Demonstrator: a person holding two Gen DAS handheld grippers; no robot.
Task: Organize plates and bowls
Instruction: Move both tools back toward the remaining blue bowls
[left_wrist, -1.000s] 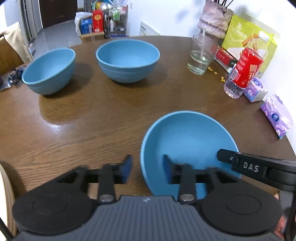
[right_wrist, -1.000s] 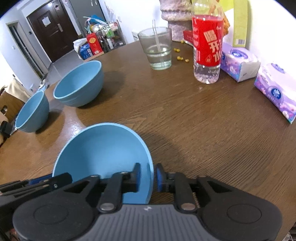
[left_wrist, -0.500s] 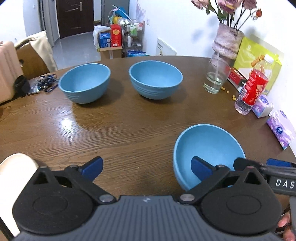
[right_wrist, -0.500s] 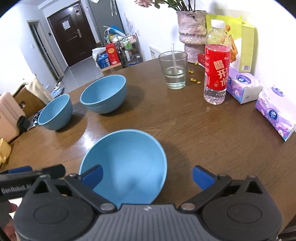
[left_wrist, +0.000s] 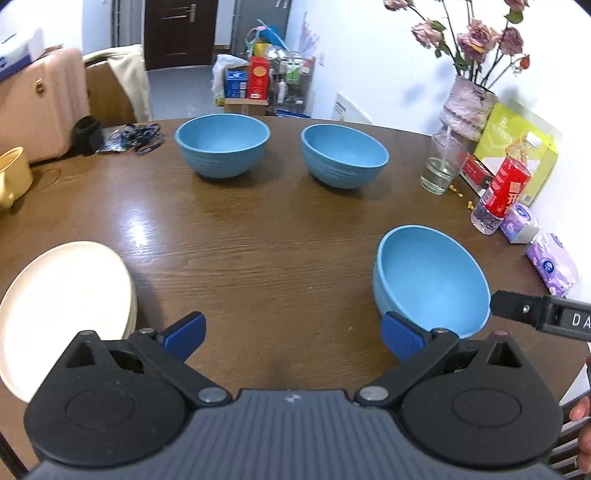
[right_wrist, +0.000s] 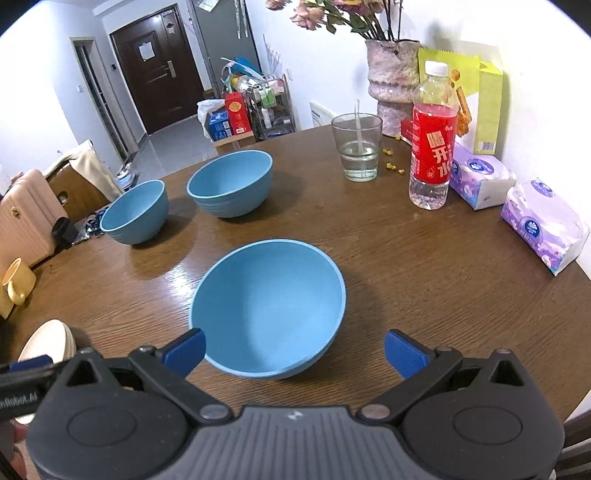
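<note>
Both tools — left tool (left_wrist: 293, 334), right tool (right_wrist: 294, 350) — spread, empty; near bowl (right_wrist: 267, 308) — rim knock risk on re-approach.

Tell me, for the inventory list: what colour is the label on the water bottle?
Red, with white characters on the bottle; clearest in the right wrist view.

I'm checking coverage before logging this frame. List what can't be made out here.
- Cream plates, left wrist view: the left gripper covers their near edge, so the count is unclear.
- Same plates, right wrist view: only a sliver shows.
- Red bottle label: small print unreadable.
- Nearest blue bowl: near wall hidden behind the right gripper.
</note>
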